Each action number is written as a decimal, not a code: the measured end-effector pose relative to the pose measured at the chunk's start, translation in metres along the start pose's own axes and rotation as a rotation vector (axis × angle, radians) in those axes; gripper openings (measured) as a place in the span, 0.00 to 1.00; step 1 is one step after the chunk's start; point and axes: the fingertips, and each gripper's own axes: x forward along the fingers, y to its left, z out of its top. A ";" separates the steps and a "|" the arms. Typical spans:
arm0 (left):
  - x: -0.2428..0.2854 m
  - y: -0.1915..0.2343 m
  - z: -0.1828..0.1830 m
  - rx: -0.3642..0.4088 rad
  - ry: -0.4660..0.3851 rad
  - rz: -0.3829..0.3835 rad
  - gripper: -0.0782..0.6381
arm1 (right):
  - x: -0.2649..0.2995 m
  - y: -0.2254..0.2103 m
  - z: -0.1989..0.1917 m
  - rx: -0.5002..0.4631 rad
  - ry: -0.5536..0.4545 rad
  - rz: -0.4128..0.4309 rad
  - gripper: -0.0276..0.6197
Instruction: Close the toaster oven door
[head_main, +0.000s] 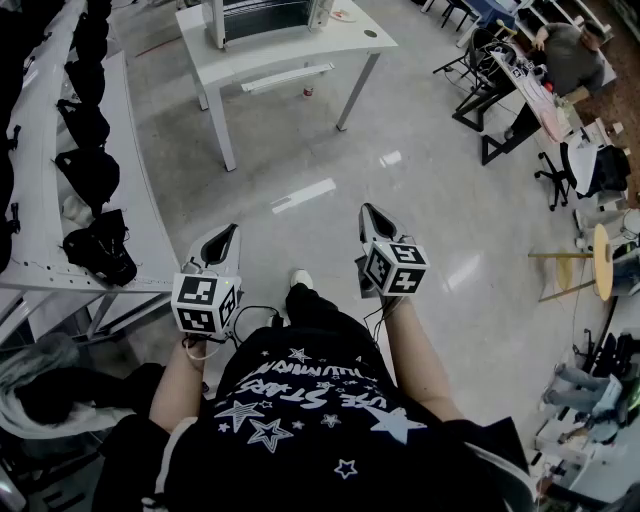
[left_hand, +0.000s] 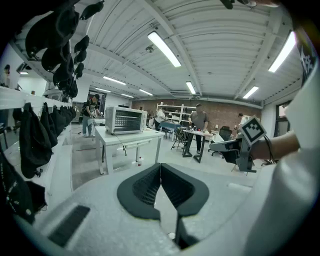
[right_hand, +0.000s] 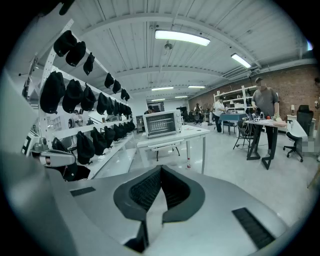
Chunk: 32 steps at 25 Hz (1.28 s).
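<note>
The job looks not yet begun. The oven (right_hand: 163, 123) sits on the surface (head_main: 290, 52) by its far edge, well away from the person. The left hand-held gripper (head_main: 230, 235) and right hand-held gripper (head_main: 368, 212) are both closed and hold nothing. The door is too small to tell if it is up or down.

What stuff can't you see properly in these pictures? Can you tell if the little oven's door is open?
- Toaster oven, head view: the picture's top edge cuts most of it off.
- Its door, both gripper views: too far away and small to tell whether it is fully shut.
- Black things on the rack, every view: too dark to tell what they are.
</note>
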 end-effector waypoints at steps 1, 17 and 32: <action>0.000 0.000 0.000 0.001 -0.001 0.002 0.14 | 0.000 0.000 0.000 -0.001 0.000 0.000 0.05; -0.008 -0.015 -0.001 -0.009 -0.005 -0.008 0.14 | -0.015 -0.002 0.009 -0.007 -0.037 -0.005 0.05; 0.045 -0.001 0.021 0.004 -0.004 0.060 0.14 | 0.040 -0.041 0.026 0.039 -0.064 0.080 0.38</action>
